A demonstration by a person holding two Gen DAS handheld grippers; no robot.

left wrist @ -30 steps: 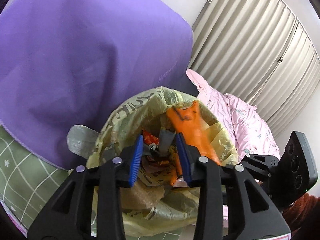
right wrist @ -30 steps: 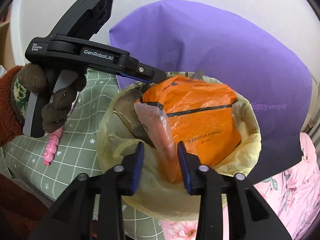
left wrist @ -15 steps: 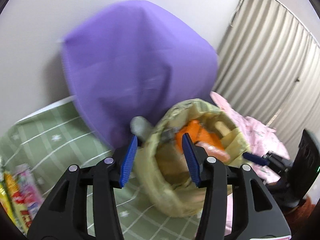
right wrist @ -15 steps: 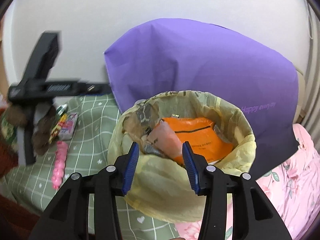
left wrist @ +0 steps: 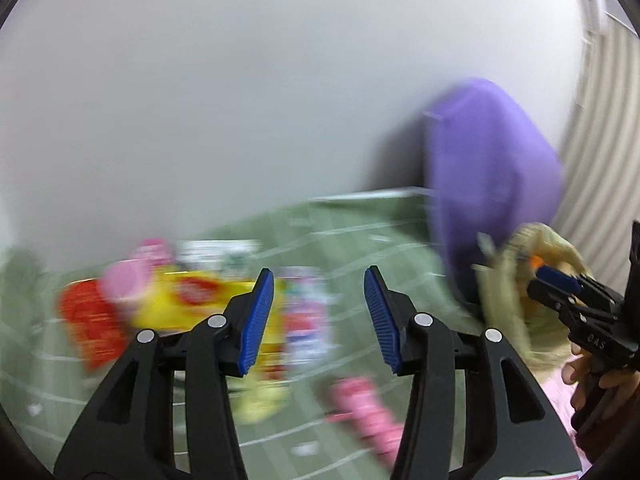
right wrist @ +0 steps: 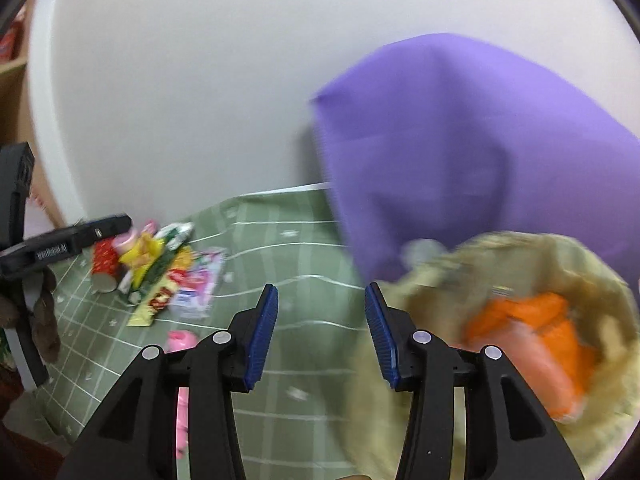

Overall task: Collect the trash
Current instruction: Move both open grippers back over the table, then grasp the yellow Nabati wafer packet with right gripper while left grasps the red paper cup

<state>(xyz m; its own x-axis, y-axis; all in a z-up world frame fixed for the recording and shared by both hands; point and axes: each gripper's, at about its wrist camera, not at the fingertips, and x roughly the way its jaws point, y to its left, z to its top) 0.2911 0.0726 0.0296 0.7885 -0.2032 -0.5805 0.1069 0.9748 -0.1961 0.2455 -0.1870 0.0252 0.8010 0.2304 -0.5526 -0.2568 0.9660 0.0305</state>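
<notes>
Both the left gripper [left wrist: 318,316] and right gripper [right wrist: 321,330] stand parted and empty. Left of the yellow trash bag [right wrist: 520,320], holding an orange wrapper [right wrist: 536,320], lies a wrapper pile [right wrist: 160,272] on the green cloth [right wrist: 296,256]. All printing is too blurred to read.

Looked like a home bedroom. Soft surface was covered in a green grid-print sheet [right wrist: 304,248], with pink floral bedding [left wrist: 560,384] at the edge. Pleated curtains [left wrist: 604,152] hung by a plain white wall [right wrist: 200,80]. Snack wrappers [right wrist: 160,268] were strewn about, near a lined trash bin [right wrist: 592,264].
</notes>
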